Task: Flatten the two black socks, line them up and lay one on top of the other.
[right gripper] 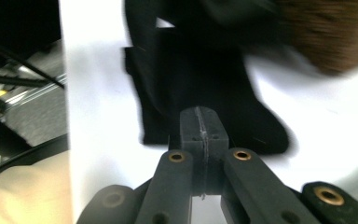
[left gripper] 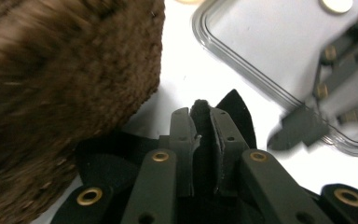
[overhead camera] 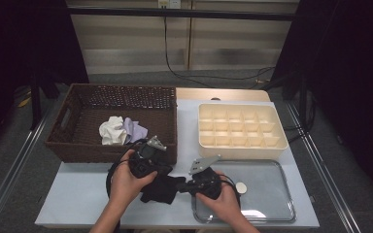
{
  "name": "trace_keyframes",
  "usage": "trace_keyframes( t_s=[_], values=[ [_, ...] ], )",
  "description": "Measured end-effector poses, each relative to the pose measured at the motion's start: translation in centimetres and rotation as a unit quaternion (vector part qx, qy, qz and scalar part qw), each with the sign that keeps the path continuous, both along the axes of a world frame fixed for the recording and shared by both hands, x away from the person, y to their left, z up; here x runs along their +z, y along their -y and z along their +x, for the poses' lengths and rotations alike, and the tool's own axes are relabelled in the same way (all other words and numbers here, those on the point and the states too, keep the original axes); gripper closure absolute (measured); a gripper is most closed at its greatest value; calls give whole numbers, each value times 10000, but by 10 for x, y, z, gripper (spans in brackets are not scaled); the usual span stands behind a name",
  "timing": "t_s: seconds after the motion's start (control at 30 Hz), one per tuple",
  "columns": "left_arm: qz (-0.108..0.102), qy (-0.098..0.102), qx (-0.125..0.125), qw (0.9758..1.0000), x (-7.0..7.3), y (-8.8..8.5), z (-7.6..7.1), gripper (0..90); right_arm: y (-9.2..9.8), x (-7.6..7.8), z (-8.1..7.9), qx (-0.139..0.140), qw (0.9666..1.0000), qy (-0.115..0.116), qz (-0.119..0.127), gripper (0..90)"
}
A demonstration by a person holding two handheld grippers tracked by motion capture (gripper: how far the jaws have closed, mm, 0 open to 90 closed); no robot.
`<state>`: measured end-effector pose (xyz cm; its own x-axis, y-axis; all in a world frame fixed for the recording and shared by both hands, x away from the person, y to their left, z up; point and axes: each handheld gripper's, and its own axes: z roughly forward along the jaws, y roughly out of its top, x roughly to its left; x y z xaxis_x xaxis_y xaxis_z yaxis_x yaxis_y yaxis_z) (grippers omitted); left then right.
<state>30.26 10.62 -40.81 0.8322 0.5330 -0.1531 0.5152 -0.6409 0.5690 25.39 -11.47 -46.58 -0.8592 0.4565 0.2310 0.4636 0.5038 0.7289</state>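
Just before the wicker basket [overhead camera: 111,121]: left gripper [left gripper: 199,116] clamped on black cloth [overhead camera: 161,188]; right gripper [right gripper: 204,122] closed, cloth pinch unclear.

The wicker basket [overhead camera: 77,141] walls off the far left of the surface [overhead camera: 77,199] — its front wall stands just beyond the left gripper [overhead camera: 148,158], so nothing passes forward there except over the rim. To the right, the cream divider tray [overhead camera: 243,127] blocks the far side, and the clear lid [overhead camera: 267,194] lies flat beneath the right hand [overhead camera: 223,199]. The black cloth [overhead camera: 162,189] lies between the hands — bare surface stays open at the near left.
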Motion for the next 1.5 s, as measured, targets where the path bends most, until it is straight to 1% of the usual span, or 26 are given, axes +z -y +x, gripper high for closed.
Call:
trace_keyframes(
  t_s=[0.03,0.1,0.17,0.23,0.3,0.37,0.4,0.5,0.6,0.63,0.67,0.7,0.77,0.8,0.83,0.9,1.03,1.1,1.13,1.17,1.2,1.23,1.3,1.43,1.47,1.5],
  values=[
    [-42,17,22,10000,1,-2,0,810,6,1,2,-70,10000,-36,50,900],
    [-19,28,11,10000,3,-4,1,810,16,2,4,-171,9995,-165,198,900],
    [-10,19,20,10000,3,-3,1,810,16,3,3,-145,9996,-123,189,900],
    [15,-20,-38,10000,0,1,1,809,11,3,2,-28,9995,-121,301,891],
    [29,-46,-92,9999,-3,6,1,810,3,1,0,57,9995,-103,304,791],
    [98,-49,-108,9999,-4,8,1,810,-5,-2,-3,209,9992,-167,300,746],
    [72,-49,-102,9999,-5,9,1,810,-8,-3,-4,241,9991,-186,298,710],
    [77,-48,-143,9999,-4,9,3,810,-15,-6,-6,249,9991,-235,267,636],
    [68,-15,-124,9999,-3,8,2,810,-19,-8,-2,192,9992,-230,248,624],
    [38,-15,-129,9999,-3,8,2,810,-21,-9,-1,192,9992,-258,253,628],
    [89,-11,-186,9998,-2,7,3,810,-22,-10,0,217,9992,-244,239,653],
    [61,-16,-139,9999,-2,7,2,810,-24,-10,0,224,9994,-176,214,684],
    [30,-14,-90,10000,-1,5,2,810,-25,-10,0,261,9994,-132,168,833],
    [16,-19,-86,10000,-1,4,2,810,-25,-9,1,230,9994,-154,217,862],
    [-18,-21,-51,10000,0,2,2,810,-25,-8,2,228,9993,-172,237,872],
    [-43,-2,-11,10000,1,-1,2,810,-23,-4,2,176,9998,-22,132,881],
    [-161,88,99,9998,6,-12,0,811,-8,5,6,-53,9998,175,27,884],
    [-173,122,133,9997,7,-15,0,811,-3,7,7,-139,9997,172,32,885],
    [-160,171,209,9995,9,-20,-1,810,9,10,8,-284,9992,279,-17,886],
    [-222,173,234,9993,9,-23,-2,811,15,12,9,-374,9986,375,-75,886],
    [-258,190,276,9991,8,-24,-3,811,21,13,9,-469,9981,401,-69,886],
    [-224,209,264,9992,8,-26,-3,811,28,14,9,-527,9975,461,-45,886],
    [-277,225,301,9989,6,-28,-5,811,39,16,9,-664,9960,589,-125,886],
    [-378,260,343,9984,3,-30,-7,811,59,19,9,-925,9931,716,-81,885],
    [-392,236,319,9984,2,-30,-6,811,63,20,9,-952,9929,713,-58,885],
    [-413,281,354,9981,2,-30,-7,811,66,20,9,-994,9925,717,-44,885]
  ],
)
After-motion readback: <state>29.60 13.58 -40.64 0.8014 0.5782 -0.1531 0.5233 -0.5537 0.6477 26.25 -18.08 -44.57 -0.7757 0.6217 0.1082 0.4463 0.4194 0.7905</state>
